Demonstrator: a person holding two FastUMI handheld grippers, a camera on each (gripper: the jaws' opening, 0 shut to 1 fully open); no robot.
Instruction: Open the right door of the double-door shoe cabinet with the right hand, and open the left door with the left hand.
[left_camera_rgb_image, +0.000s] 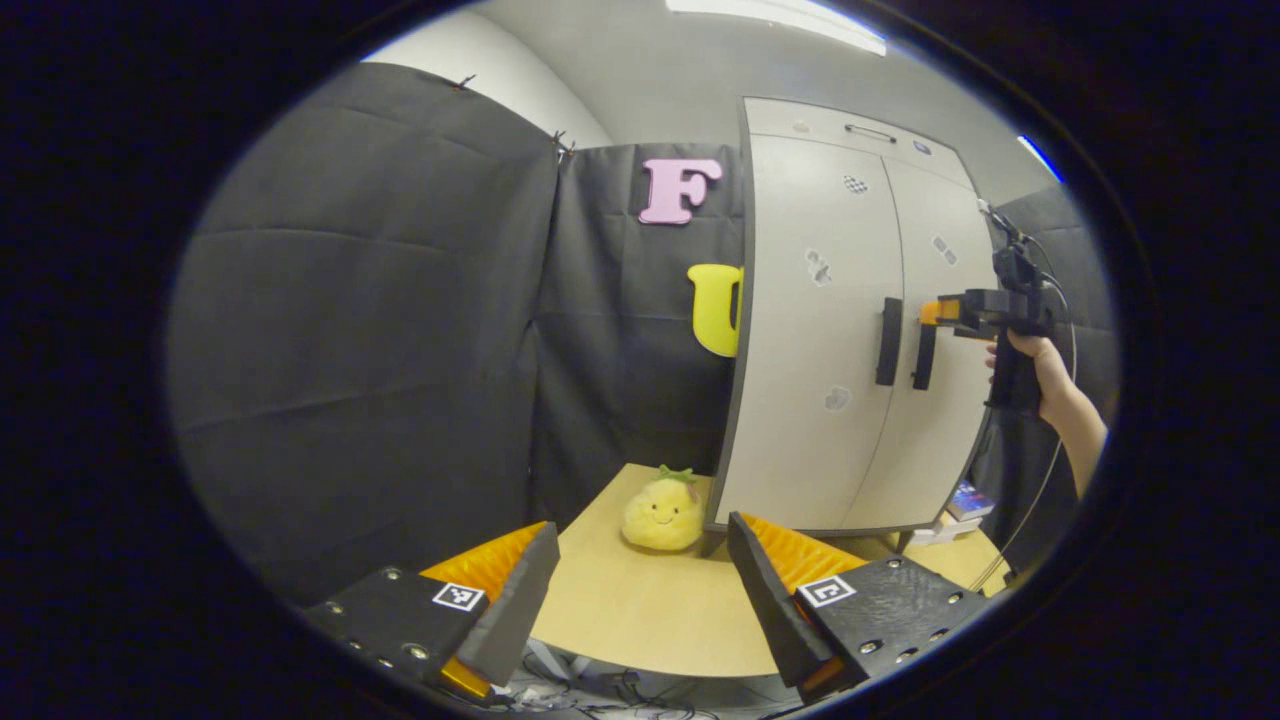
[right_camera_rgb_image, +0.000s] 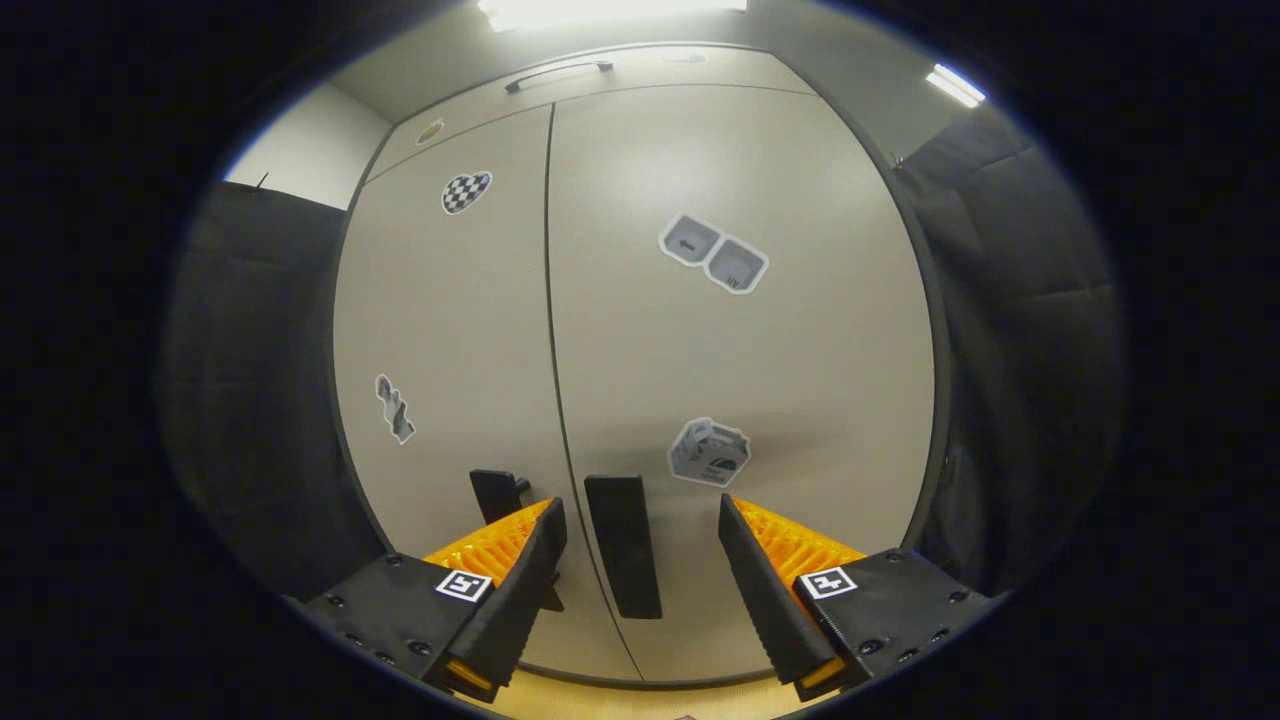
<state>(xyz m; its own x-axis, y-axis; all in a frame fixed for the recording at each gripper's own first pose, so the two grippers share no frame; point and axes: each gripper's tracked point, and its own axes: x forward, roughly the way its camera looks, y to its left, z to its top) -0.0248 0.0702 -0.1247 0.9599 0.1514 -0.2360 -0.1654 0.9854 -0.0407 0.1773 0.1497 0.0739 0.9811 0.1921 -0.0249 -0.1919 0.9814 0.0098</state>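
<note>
Your right gripper (right_camera_rgb_image: 635, 560), jaws apart, straddles the black bar handle (right_camera_rgb_image: 623, 545) of the pale cabinet's right door (right_camera_rgb_image: 740, 340) (both doors shut): close, then pull.

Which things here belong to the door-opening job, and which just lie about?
Job: cabinet, right door, right handle, left door, left handle, right gripper, left gripper.
Lying about: plush toy, books, table.
</note>
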